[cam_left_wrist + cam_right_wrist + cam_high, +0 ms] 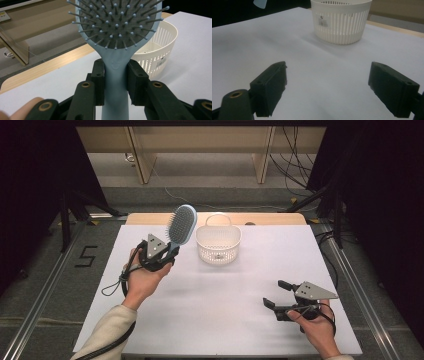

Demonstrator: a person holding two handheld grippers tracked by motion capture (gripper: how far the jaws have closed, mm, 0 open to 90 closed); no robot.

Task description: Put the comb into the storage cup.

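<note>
**Brush in the left gripper, basket waiting just beside it**

So the left gripper (161,251) is clamping a pale blue plastic paddle hairbrush (181,225) by the handle, right where the neck is narrowing below the head. In the left gripper view both black pads are pressing flat on either side of that handle (115,75), and the bristle face is pointing back at the camera. The brush is standing nearly upright, head up and tilting a bit to the right, over the far left part of the white table (240,290). Just to its right, the small white slotted plastic basket with a loop handle (218,245) is sitting near the far edge, and it looks empty apart from a small dark spot on its floor.

The right gripper (275,294) is hanging low over the near right of the table, jaws spread wide with nothing between them.

My guess on handling: the brush is looking light and stiff, and smooth plastic like that is probably a bit slippery, so the handle is the place to be gripping. The bristle pad is soft and uneven, which is a bad spot for pads. The head is the heavier end, so it might be wanting to swing if the grip loosens. The basket seems light too and could be sliding if bumped.
</note>
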